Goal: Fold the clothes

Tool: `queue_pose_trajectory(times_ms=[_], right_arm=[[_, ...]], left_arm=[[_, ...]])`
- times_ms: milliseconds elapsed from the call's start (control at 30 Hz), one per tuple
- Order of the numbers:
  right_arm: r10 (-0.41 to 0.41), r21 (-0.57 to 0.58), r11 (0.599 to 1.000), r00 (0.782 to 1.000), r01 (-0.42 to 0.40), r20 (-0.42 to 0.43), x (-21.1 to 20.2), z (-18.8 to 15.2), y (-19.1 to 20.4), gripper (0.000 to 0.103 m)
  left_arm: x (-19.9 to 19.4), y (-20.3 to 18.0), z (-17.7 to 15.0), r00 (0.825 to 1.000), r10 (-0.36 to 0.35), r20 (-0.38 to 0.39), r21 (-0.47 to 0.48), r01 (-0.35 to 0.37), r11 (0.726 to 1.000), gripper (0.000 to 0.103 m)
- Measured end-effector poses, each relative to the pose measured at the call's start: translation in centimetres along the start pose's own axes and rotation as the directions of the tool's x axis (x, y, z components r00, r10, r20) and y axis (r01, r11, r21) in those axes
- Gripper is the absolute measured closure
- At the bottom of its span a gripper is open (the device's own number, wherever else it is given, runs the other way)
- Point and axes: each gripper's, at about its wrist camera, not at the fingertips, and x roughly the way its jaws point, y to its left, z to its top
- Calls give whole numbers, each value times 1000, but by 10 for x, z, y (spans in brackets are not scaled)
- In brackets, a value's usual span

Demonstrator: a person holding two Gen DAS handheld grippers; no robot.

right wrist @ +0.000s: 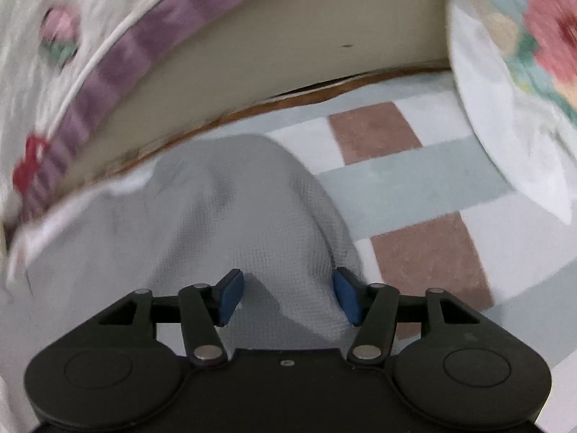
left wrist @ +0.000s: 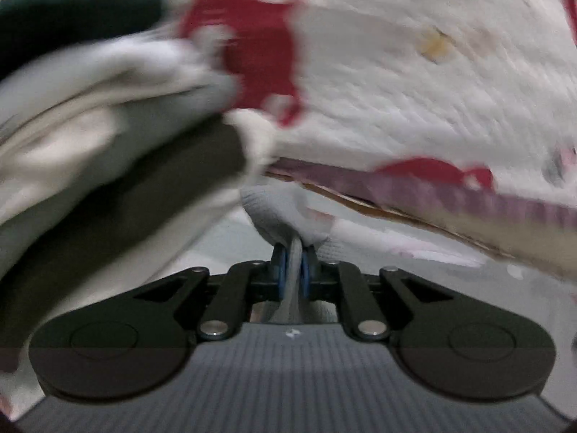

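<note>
My left gripper (left wrist: 295,258) is shut on a fold of a light grey waffle-knit garment (left wrist: 277,213), which bunches up just beyond the blue pads. In the right wrist view the same grey garment (right wrist: 230,213) lies humped on a checked bedspread (right wrist: 414,180). My right gripper (right wrist: 286,294) is open, its blue pads (right wrist: 230,297) standing either side of the garment's near end, with cloth between the jaws but not pinched.
A stack of folded clothes (left wrist: 90,115) in white, grey and dark green sits at the left. A white quilt with red flowers (left wrist: 396,72) and a purple-edged mattress border (right wrist: 119,61) rise behind. A floral pillow (right wrist: 523,72) lies at the right.
</note>
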Motion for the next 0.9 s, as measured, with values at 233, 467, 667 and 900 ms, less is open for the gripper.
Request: queue_pose_trajectory(times_ms=[233, 467, 667, 900], right_arm=[[-42, -139, 989, 999, 43, 7, -3, -17, 17, 38], [-45, -129, 991, 999, 45, 4, -14, -18, 3, 38], [29, 181, 983, 999, -34, 32, -42, -40, -37, 38], [-27, 85, 996, 1000, 27, 3, -52, -51, -51, 38]], left_arm=[[39, 16, -20, 968, 218, -124, -32, -224, 974, 74], [-8, -30, 0, 991, -89, -97, -55, 84, 995, 53], [-24, -122, -40, 926, -270, -264, 140, 314, 939, 53], [-21, -196, -98, 856, -336, -394, 320, 470, 823, 74]])
